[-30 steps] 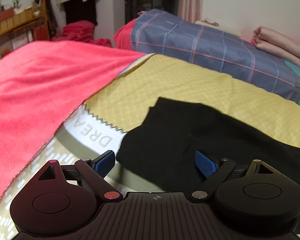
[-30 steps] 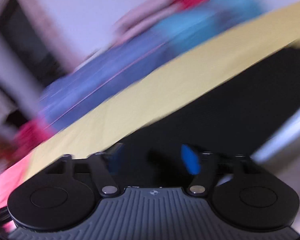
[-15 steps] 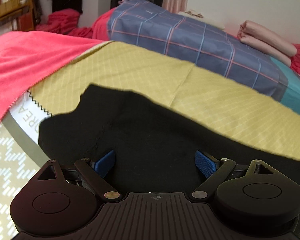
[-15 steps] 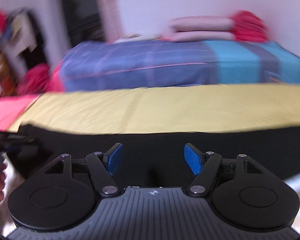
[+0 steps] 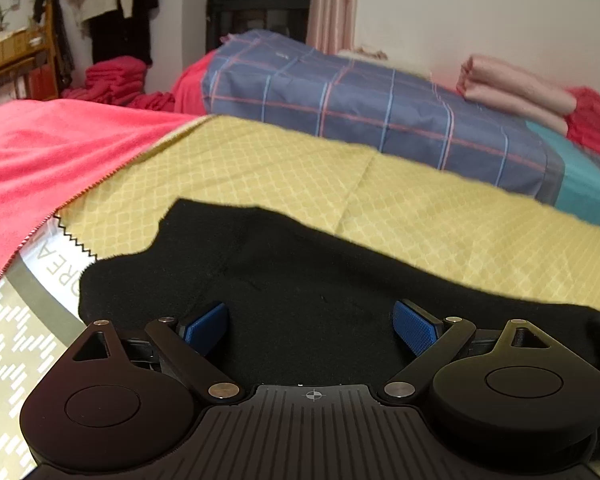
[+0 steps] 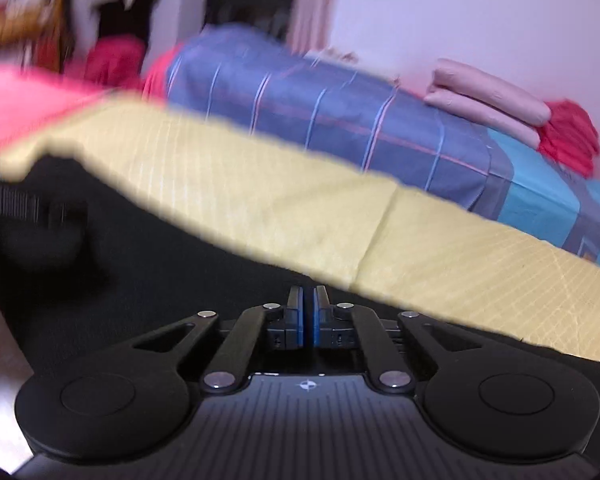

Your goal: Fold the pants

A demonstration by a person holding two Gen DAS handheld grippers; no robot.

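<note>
I see a bed [image 5: 36, 364] with a yellow cloth [image 5: 380, 208] spread on it. The black pants [image 5: 300, 292] lie on the yellow cloth. A pink blanket [image 5: 40, 160] lies left of the pants, overlapping the cloth's edge.

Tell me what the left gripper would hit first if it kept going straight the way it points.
Most likely the black pants. The left gripper is open and angled down at them, with nothing else between its fingers; how near the cloth lies is hard to judge.

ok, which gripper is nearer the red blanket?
Left. The left gripper is over the end of the black pants nearest the red blanket; the right gripper is farther along them, beyond the left one.
</note>
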